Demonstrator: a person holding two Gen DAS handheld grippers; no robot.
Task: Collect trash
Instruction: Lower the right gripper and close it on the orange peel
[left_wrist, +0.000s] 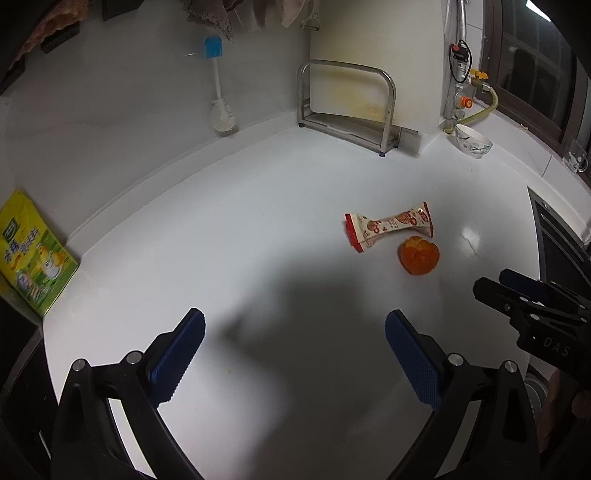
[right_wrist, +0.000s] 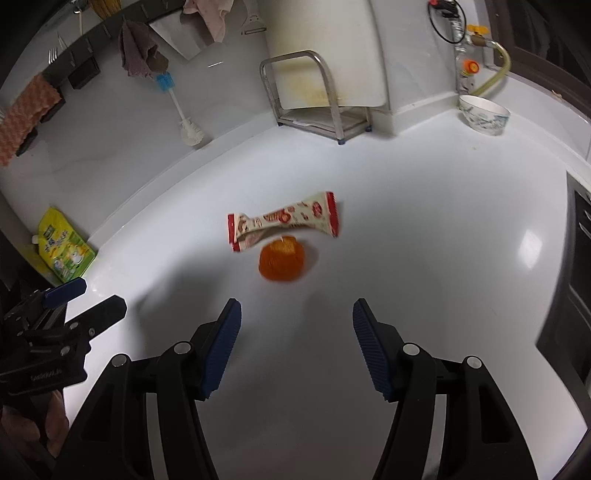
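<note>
Hovering over the white desk (left_wrist: 258, 229), the left tongs (left_wrist: 293, 349) stand wide apart with nothing between their blue pads. The right tongs (right_wrist: 297, 341) also gape, empty, just short of the orange peel (right_wrist: 282, 263). Touching the peel's far side lies a red-and-white snack wrapper (right_wrist: 284, 218), both near the desk's middle. At the back edge stand a metal rack (left_wrist: 347, 103), a bottle brush (left_wrist: 221, 96) and, in the right back corner, a patterned bowl (right_wrist: 484, 114). A yellow-green pouch (left_wrist: 31, 254) leans at the left edge.
</note>
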